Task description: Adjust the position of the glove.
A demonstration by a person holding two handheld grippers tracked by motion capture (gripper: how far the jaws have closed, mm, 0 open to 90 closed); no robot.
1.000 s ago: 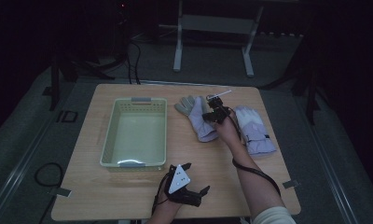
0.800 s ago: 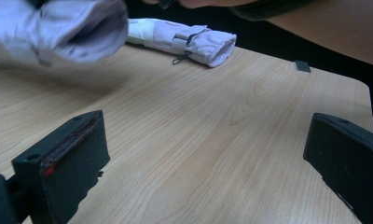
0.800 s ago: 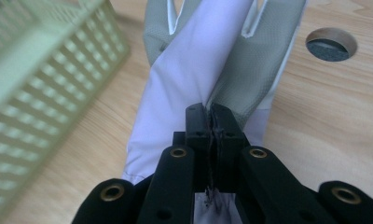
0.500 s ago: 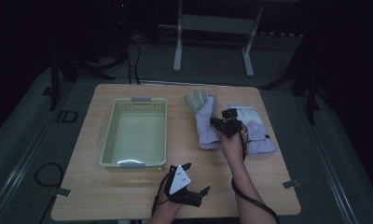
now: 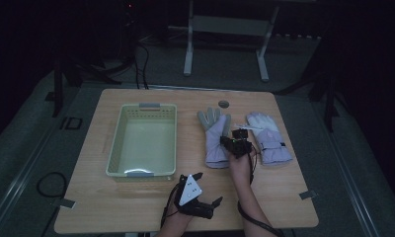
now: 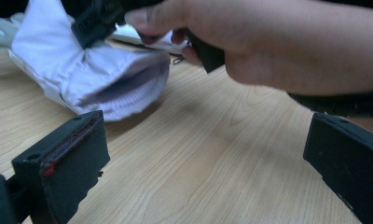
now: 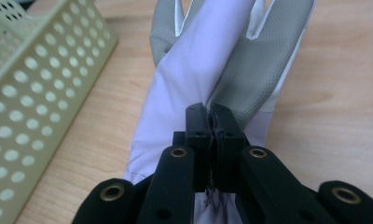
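The room is dim, and its far part sinks into near black. A light wooden table (image 5: 151,207) stands in the middle on a grey floor (image 5: 358,148). Beyond the table's far edge a pale metal stand (image 5: 225,29) rises on two legs with a crossbar between them. To the far left, dark cables (image 5: 141,59) trail over the floor beside black stand legs (image 5: 59,86). Another cable loops on the floor near the table's left corner (image 5: 47,180). A small round grommet (image 5: 223,103) sits in the tabletop near its far edge.
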